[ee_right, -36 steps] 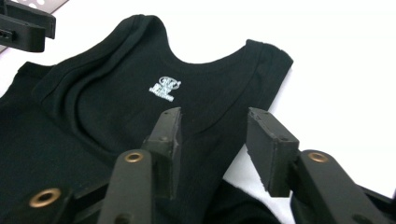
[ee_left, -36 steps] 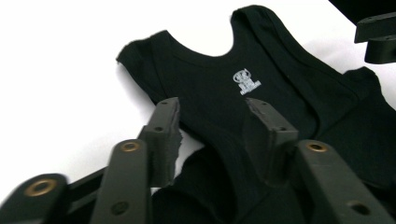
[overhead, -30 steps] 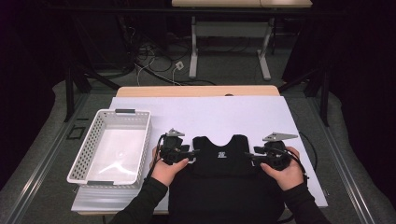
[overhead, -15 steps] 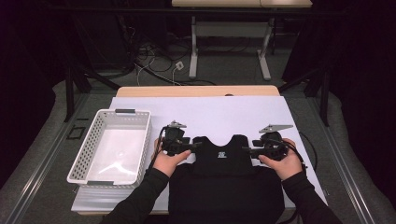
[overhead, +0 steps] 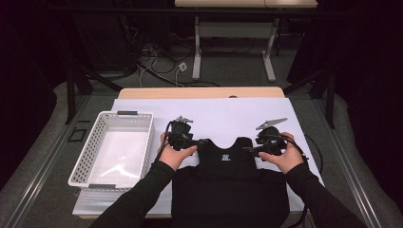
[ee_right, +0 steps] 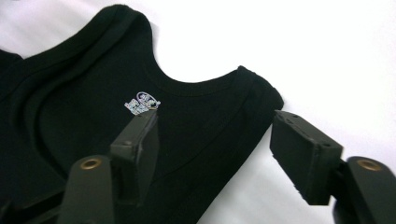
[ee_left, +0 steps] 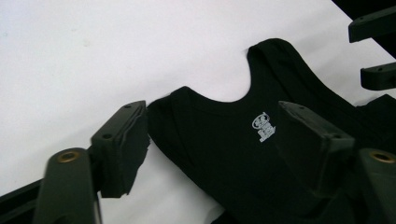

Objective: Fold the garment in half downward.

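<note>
The black tank top (overhead: 230, 183) lies flat on the table, a shoulder strap between each gripper's just-opening, released jaws: left gripper (overhead: 202, 142), right gripper (overhead: 249, 150). Soft, light, probably limp; take the straps.

**Your sleeves and tools**

You wear long black sleeves (overhead: 142, 190) that reach your wrists. Your left black plastic two-jaw gripper (overhead: 197, 142) carries a small grey three-cornered plate on top, as does your right black plastic two-jaw gripper (overhead: 251, 150). Thin black cables trail from both. Each blocky jaw bears a matt pad and a brass-coloured rivet at its base.
</note>
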### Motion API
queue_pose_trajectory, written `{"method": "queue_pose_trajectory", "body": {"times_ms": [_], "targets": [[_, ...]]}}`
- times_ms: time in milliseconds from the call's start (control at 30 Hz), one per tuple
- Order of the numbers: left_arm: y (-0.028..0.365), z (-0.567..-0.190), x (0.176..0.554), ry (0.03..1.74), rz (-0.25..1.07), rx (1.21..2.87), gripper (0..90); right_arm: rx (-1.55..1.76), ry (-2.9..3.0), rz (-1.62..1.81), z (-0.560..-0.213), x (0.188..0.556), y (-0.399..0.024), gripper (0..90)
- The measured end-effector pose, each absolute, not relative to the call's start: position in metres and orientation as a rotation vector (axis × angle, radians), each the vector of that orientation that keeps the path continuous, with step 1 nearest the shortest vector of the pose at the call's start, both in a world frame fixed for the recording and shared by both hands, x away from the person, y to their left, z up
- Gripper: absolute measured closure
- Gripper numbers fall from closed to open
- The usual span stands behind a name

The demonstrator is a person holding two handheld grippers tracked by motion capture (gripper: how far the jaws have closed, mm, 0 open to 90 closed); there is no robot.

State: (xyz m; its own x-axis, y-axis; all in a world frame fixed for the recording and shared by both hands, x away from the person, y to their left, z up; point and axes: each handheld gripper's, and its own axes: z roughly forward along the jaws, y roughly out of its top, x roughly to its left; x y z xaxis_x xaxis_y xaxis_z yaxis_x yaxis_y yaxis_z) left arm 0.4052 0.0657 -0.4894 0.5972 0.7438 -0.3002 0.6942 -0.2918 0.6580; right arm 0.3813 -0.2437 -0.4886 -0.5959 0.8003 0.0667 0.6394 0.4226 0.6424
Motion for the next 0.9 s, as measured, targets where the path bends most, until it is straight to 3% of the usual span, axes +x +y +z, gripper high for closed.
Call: {"method": "queue_pose_trajectory", "body": {"times_ms": [100, 267, 433, 633, 700, 900], "targets": [[0.065, -0.491, 0.410, 1.144, 0.081, 2.048, 19.8, 1.210, 2.461, 0.885, -0.489, 0.388, -0.241, 25.2], [0.065, -0.498, 0.420, 1.177, 0.076, 2.050, 16.2, 1.212, 2.467, 0.830, -0.490, 0.399, -0.239, 15.9], [0.066, -0.502, 0.430, 1.194, 0.048, 2.048, 16.1, 1.234, 2.488, 0.792, -0.490, 0.413, -0.239, 14.1], [0.066, -0.506, 0.441, 1.166, 0.127, 2.089, 24.0, 1.189, 2.503, 0.755, -0.494, 0.424, -0.233, 15.6], [0.067, -0.509, 0.445, 1.179, 0.130, 2.096, 24.9, 1.178, 2.506, 0.768, -0.495, 0.427, -0.231, 22.4], [0.064, -0.516, 0.452, 1.157, 0.152, 2.131, 36.0, 1.140, 2.524, 0.765, -0.503, 0.439, -0.228, 30.5]]}}
